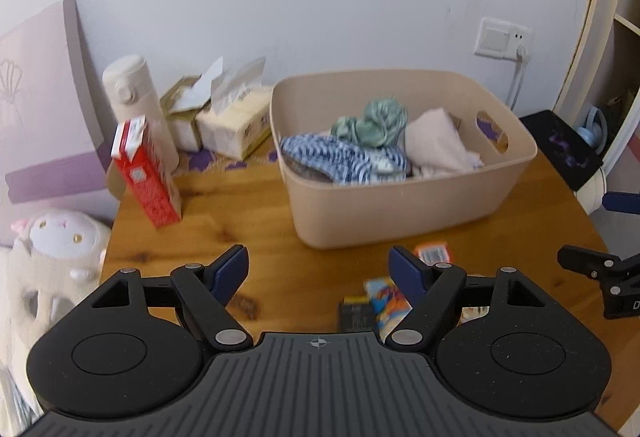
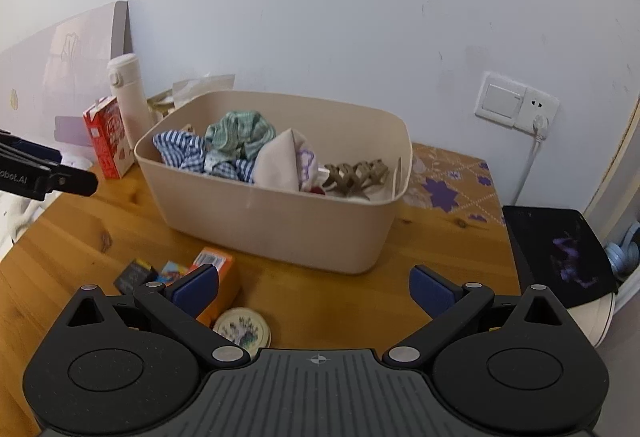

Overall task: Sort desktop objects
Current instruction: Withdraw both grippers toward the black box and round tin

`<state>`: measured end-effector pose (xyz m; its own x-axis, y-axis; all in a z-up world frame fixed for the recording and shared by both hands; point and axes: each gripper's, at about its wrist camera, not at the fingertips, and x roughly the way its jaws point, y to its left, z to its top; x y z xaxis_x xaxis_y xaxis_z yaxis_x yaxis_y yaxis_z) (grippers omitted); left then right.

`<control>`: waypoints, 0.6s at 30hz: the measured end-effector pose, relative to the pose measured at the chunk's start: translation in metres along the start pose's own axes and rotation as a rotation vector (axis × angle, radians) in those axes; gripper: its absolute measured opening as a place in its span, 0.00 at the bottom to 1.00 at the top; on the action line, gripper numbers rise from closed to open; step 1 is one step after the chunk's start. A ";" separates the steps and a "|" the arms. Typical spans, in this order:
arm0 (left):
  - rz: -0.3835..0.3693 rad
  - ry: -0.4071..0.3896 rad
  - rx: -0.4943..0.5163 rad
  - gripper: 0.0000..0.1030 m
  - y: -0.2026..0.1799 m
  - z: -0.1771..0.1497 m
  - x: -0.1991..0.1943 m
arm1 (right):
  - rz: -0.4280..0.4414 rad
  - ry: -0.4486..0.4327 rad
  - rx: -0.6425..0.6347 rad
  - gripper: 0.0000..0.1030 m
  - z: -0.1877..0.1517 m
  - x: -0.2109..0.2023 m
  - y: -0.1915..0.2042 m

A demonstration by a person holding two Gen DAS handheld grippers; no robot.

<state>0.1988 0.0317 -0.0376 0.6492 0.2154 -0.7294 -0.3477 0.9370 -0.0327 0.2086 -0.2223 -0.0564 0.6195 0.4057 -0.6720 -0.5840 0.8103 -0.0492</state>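
Note:
A beige plastic bin (image 1: pixel 384 205) (image 2: pixel 280 221) stands on the wooden table (image 1: pixel 260 197) (image 2: pixel 100 237). It holds a blue striped cloth (image 1: pixel 340 157), a green cloth (image 2: pixel 240 133), a white cloth (image 2: pixel 280 161) and a brown hair claw (image 2: pixel 356 175). In front of the bin lie an orange box (image 2: pixel 218 277), small colourful packets (image 1: pixel 386 297) (image 2: pixel 172 271), a dark packet (image 1: pixel 354 315) and a round tin (image 2: pixel 242 329). My left gripper (image 1: pixel 318 269) is open and empty above the table. My right gripper (image 2: pixel 314 287) is open and empty, its left finger over the orange box.
A red carton (image 1: pixel 146 177) (image 2: pixel 108 141), a white flask (image 1: pixel 138 105) (image 2: pixel 128 93) and tissue packs (image 1: pixel 232 121) stand at the back left. A black tablet (image 2: pixel 556 253) lies at the table's right edge. A plush toy (image 1: pixel 52 257) sits left of the table.

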 end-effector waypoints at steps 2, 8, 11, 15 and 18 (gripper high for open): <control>-0.014 0.020 -0.006 0.76 0.003 -0.007 0.000 | -0.001 0.014 -0.007 1.00 -0.006 -0.001 0.003; -0.019 0.087 0.001 0.76 0.005 -0.032 0.005 | -0.002 0.071 -0.063 1.00 -0.026 0.000 0.016; -0.018 0.110 0.006 0.76 0.003 -0.043 0.009 | 0.004 0.101 -0.088 1.00 -0.035 0.002 0.021; -0.014 0.136 0.005 0.76 -0.001 -0.052 0.016 | 0.015 0.139 -0.100 1.00 -0.045 0.009 0.025; -0.018 0.157 0.010 0.76 -0.004 -0.054 0.023 | 0.026 0.167 -0.103 1.00 -0.050 0.017 0.025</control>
<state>0.1791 0.0177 -0.0914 0.5412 0.1534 -0.8268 -0.3297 0.9432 -0.0408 0.1778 -0.2162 -0.1062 0.5125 0.3433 -0.7871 -0.6549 0.7491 -0.0997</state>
